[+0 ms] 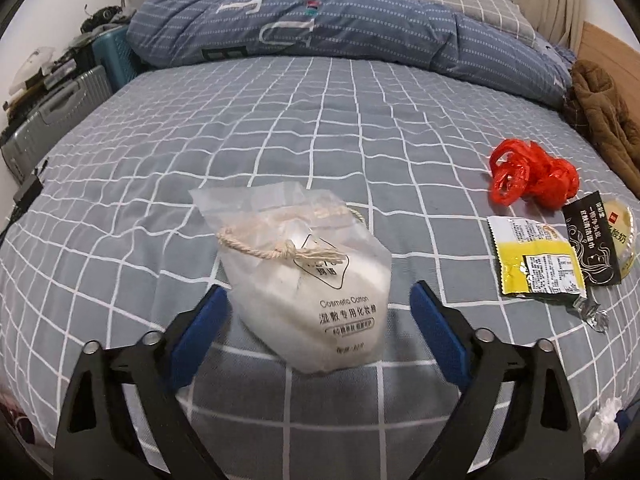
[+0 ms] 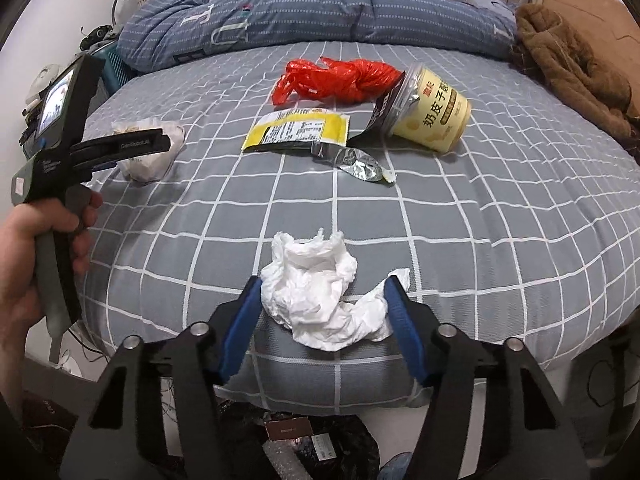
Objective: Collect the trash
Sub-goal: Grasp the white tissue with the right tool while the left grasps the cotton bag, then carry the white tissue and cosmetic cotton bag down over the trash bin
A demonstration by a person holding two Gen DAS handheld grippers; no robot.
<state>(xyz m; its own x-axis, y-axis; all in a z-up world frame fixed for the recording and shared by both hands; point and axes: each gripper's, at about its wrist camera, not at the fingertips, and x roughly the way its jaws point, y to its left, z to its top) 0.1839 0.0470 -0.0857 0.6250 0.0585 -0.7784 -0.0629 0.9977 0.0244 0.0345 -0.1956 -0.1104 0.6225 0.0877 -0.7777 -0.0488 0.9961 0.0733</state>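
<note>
My left gripper (image 1: 318,300) is open, its blue pads on either side of a white cosmetic-cotton bag (image 1: 308,276) with a rope drawstring, standing on the bed. The bag also shows in the right wrist view (image 2: 150,152), partly behind the left gripper. My right gripper (image 2: 322,292) is open around a crumpled white tissue (image 2: 320,296) near the bed's front edge. Farther back lie a red plastic bag (image 2: 340,80), a yellow snack wrapper (image 2: 298,130) with a foil end (image 2: 356,164), and a tipped yellow yogurt cup (image 2: 430,114).
A grey checked sheet (image 2: 480,220) covers the bed. A folded blue quilt (image 1: 320,24) lies at the back, a brown garment (image 2: 572,64) at the right. Suitcases (image 1: 52,116) stand left of the bed. Bagged clutter (image 2: 320,440) lies on the floor below the front edge.
</note>
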